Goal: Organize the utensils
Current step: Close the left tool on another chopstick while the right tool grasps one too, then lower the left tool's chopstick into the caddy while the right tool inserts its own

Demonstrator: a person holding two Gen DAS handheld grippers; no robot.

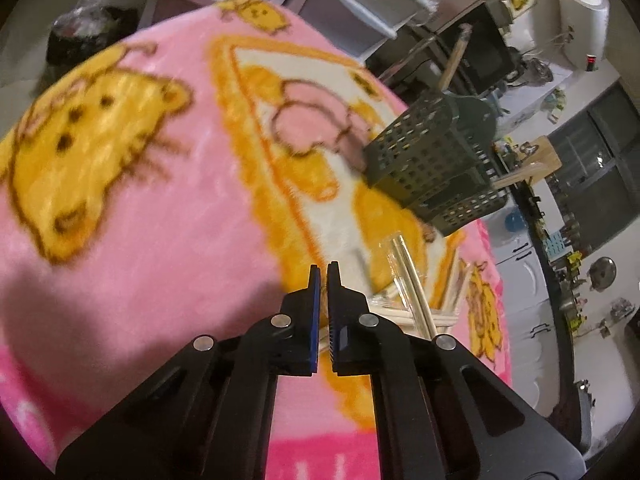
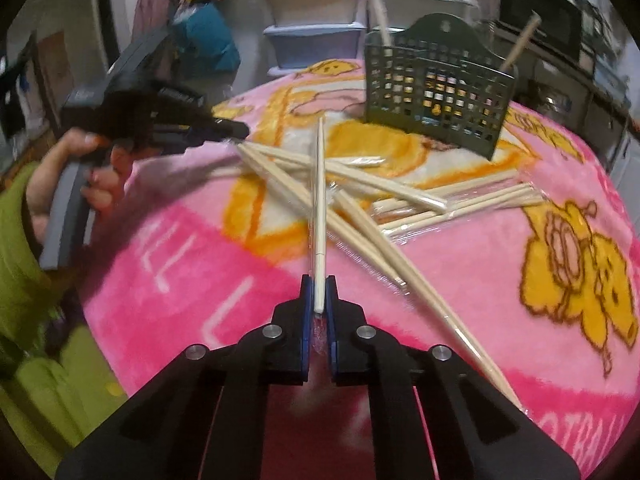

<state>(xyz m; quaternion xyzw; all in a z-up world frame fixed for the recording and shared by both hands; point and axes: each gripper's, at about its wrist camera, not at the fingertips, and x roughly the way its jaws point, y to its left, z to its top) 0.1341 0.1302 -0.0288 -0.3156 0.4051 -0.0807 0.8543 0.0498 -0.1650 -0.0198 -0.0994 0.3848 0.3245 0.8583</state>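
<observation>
Right hand-held gripper clamped on 1 wrapped chopstick pointing to 12 o'clock; left hand-held gripper nearly together, empty; green basket at 1 o'clock.

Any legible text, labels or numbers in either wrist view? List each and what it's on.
"OTRA": partial white letters on the pink blanket, cut off at the lower right edge of the right wrist view.
White strokes on the blanket's darker pink band, left of the right gripper: fragments only, unreadable.
Red lit display on the white appliance in the left wrist view: too small to read.
Green utensil basket: no text visible.
</observation>
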